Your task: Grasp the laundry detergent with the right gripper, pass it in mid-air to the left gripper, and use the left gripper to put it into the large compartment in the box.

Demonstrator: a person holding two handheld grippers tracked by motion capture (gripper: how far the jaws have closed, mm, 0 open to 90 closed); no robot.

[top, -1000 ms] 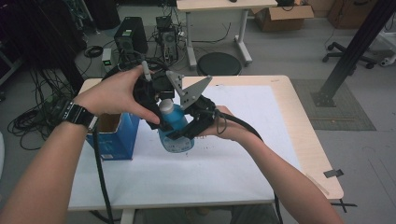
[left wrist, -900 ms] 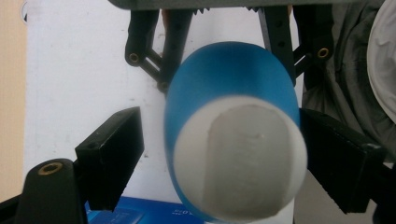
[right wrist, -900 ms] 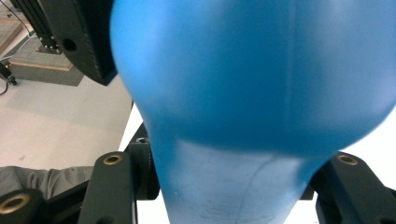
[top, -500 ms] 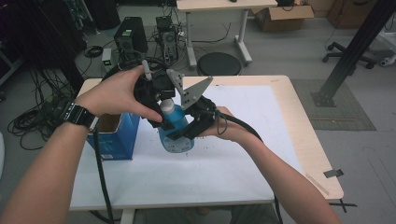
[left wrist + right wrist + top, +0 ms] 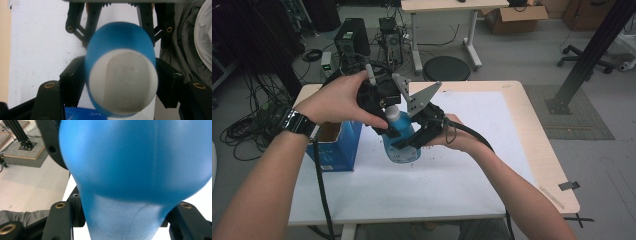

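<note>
Smooth blue plastic bottle (image 5: 401, 135), rounded, white-capped, clamped by right gripper (image 5: 414, 140); left gripper (image 5: 388, 117) jaws, just closing, squeeze its top.

Open blue cardboard box (image 5: 334, 147) stands on the white paper sheet (image 5: 412, 190) at the table's left edge. Light wood tabletop (image 5: 544, 150) has a black tape strip (image 5: 571, 185) near its right corner. On the floor behind: round black stool seat (image 5: 446, 68), 2 computer towers (image 5: 349, 40), brown carton (image 5: 514, 17).
</note>
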